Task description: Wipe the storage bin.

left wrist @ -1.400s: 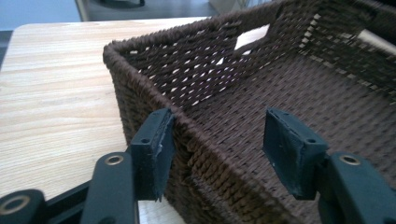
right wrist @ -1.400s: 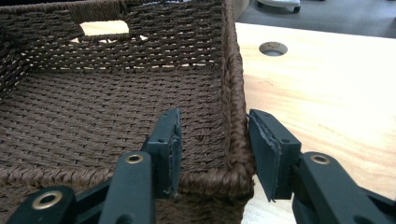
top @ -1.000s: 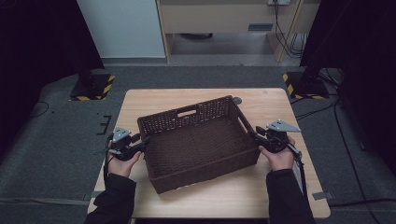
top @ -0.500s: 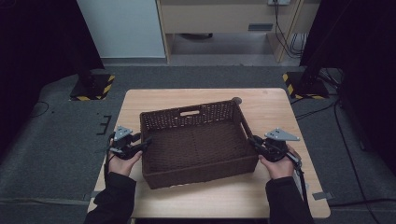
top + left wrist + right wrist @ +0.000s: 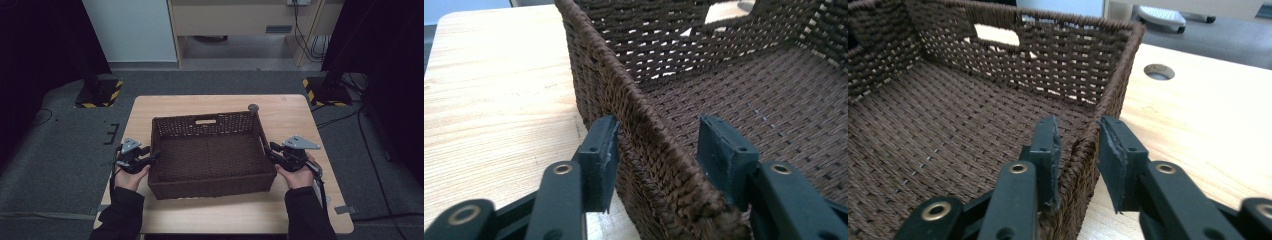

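A dark brown rectangular woven wicker basket [image 5: 210, 150] sits squarely in the middle of the pale wooden worktop [image 5: 290, 110], empty, with a handle slot cut in its far wall. The left gripper [image 5: 659, 150] straddles the basket's left wall: the outer finger lies against the weave while the inner one stands clear, so the fingers are released, having just been closing. The right gripper [image 5: 1078, 150] straddles the right wall, its fingers clenched on the rim from both sides. A round grey cable hole [image 5: 1159, 71] lies in the worktop just beyond the basket's far right corner.
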Action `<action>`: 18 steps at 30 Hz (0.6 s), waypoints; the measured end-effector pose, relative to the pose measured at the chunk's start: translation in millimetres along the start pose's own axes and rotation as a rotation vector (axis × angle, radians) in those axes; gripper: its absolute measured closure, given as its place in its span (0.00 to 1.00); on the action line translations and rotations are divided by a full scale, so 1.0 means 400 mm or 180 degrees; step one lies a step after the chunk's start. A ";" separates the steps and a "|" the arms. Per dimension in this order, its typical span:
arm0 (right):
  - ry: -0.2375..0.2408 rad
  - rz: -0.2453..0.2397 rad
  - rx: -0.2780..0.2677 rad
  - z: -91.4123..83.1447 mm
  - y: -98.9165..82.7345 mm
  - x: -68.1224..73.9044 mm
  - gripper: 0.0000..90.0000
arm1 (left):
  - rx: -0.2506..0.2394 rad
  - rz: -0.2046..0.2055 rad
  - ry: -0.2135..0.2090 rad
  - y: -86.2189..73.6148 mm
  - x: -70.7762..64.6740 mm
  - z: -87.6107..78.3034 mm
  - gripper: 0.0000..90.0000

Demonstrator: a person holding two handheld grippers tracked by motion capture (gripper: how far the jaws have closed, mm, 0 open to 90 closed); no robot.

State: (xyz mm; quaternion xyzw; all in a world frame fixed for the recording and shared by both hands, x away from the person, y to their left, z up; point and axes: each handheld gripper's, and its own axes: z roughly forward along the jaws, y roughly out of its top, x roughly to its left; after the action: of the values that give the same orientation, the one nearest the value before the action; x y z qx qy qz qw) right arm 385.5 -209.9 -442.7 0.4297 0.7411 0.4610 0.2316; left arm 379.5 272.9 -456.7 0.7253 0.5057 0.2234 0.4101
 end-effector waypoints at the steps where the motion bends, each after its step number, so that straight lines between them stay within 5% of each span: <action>1: 0.0008 -0.0015 0.0021 0.006 -0.003 0.000 0.79 | 0.0000 -0.0004 -0.0012 0.000 -0.001 0.003 0.58; 18: 0.0086 0.0022 -0.0014 -0.046 -0.028 0.069 0.79 | 0.0007 -0.0001 -0.0018 -0.014 0.030 -0.025 0.69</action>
State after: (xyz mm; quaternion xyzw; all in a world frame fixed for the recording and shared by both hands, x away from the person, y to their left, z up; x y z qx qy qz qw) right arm 352.7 -197.8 -442.5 0.4254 0.7417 0.4692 0.2209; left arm 373.6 288.4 -456.7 0.7263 0.5049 0.2208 0.4108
